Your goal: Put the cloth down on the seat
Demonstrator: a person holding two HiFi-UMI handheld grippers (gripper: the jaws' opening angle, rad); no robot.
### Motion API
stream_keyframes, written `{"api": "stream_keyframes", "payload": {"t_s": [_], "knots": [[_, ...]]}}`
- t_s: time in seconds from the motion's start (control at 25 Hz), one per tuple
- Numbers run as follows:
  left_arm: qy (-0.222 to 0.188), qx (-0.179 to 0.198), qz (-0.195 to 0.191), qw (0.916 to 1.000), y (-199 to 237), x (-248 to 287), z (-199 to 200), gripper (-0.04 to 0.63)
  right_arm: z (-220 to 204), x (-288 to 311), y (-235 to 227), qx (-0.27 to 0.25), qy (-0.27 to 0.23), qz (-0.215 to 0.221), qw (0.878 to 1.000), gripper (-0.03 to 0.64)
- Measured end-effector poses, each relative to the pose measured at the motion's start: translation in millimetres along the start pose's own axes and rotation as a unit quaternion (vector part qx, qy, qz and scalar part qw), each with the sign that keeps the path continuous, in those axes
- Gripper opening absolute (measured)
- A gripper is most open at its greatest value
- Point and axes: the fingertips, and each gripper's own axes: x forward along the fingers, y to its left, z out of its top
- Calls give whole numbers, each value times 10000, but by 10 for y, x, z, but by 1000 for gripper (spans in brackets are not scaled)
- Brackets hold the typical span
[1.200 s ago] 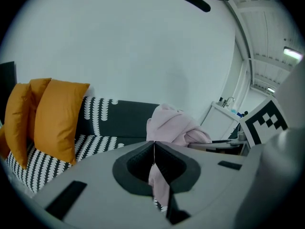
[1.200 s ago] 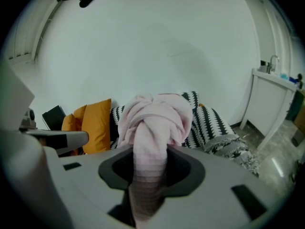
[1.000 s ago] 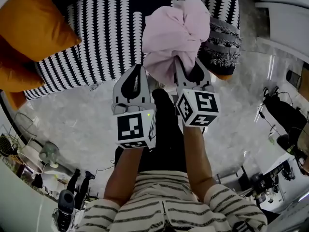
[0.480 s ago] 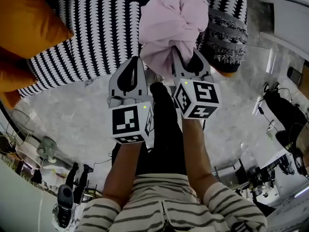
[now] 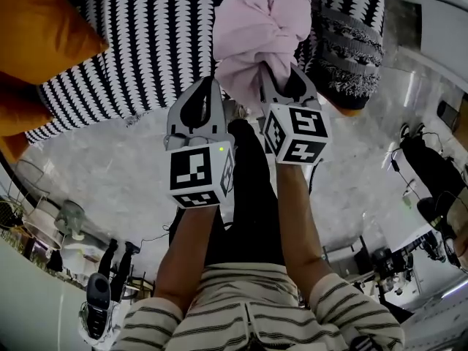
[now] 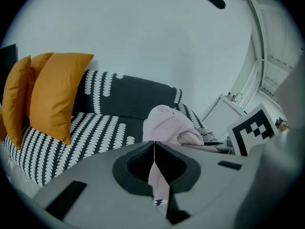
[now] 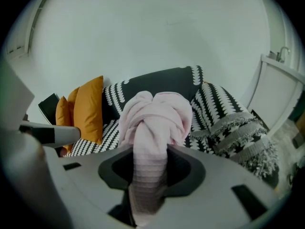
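A bunched pink cloth (image 5: 263,35) hangs over the front edge of the black-and-white patterned sofa seat (image 5: 146,42). My right gripper (image 5: 281,75) is shut on it, and a thick roll of the cloth (image 7: 152,118) runs back between its jaws. My left gripper (image 5: 212,85) sits just left of the bundle. Its jaws are together, with a thin pink strip of the cloth (image 6: 169,125) in the slit between them. In the left gripper view the seat (image 6: 95,128) lies below and beyond the cloth.
Orange cushions (image 5: 36,28) lean at the sofa's left end. A grey fringed cushion (image 5: 351,42) lies at its right end, close to the cloth. Pale marble floor (image 5: 110,174) lies in front of the sofa. White furniture (image 7: 279,94) stands to the right.
Both grippers have sunk together with the cloth towards the sofa seat. The grips look the same.
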Motion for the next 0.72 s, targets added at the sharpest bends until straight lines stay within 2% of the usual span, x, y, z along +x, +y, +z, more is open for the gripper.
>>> {"api": "stream_keyframes", "payload": {"t_s": [0.28, 0.72], "knots": [[81, -49, -11, 10000, 229, 1, 89, 9, -27, 271, 173, -27, 242, -68, 9997, 152], [76, -66, -17, 9999, 236, 58, 133, 9, -176, 523, 134, -134, 571, -84, 9982, 155]]}}
